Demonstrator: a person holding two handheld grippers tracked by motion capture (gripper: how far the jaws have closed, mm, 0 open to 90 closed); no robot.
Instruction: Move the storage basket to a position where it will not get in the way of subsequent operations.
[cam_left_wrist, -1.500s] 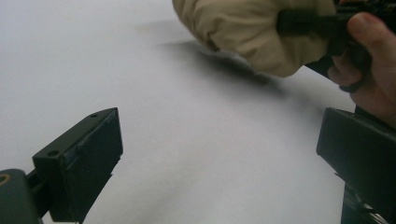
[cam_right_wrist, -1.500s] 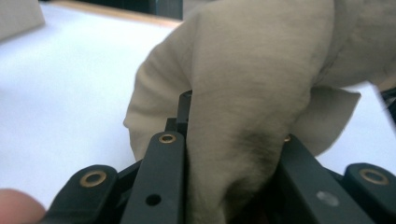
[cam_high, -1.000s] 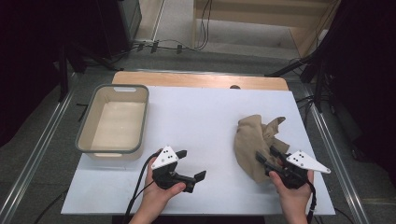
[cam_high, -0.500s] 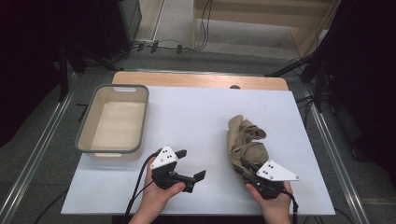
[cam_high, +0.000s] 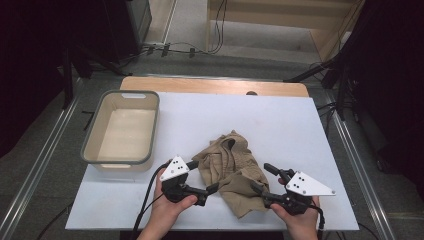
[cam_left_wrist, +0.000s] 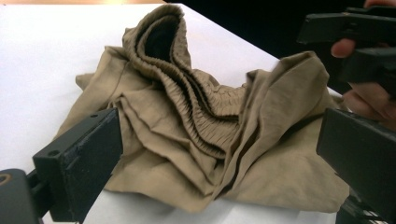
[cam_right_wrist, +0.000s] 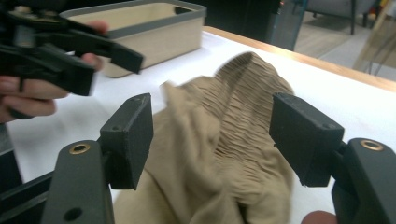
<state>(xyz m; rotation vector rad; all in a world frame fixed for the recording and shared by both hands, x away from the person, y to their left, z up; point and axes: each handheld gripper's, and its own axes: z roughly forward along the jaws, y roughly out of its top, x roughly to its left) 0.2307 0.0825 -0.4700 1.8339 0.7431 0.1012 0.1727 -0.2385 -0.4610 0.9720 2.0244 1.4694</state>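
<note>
- Both pairs of black jaws stand apart: those of the left gripper (cam_high: 206, 176) are spread wide with nothing pressed between them, and those of the right gripper (cam_high: 262, 180) have just been opening, with the cloth lying between them but the pads not pressing on it.
- Between the two grippers lies the crumpled tan cloth garment with a gathered elastic band (cam_high: 231, 168), on the white table top (cam_high: 280, 120), towards the near edge and a little right of the middle.
- In the left gripper view, the garment (cam_left_wrist: 205, 126) bunches in folds just ahead of the jaws, its ribbed band arching upward; the other gripper and fingers show at the upper right.
- In the right gripper view, the cloth (cam_right_wrist: 219, 154) runs from between the jaws outward, partly blurred.
- At the table's left side sits the beige rectangular plastic tub with a grey rim (cam_high: 90, 150), well apart from the garment.
- Each gripper carries a grey three-cornered plate and is held in a hand at the near edge.
</note>
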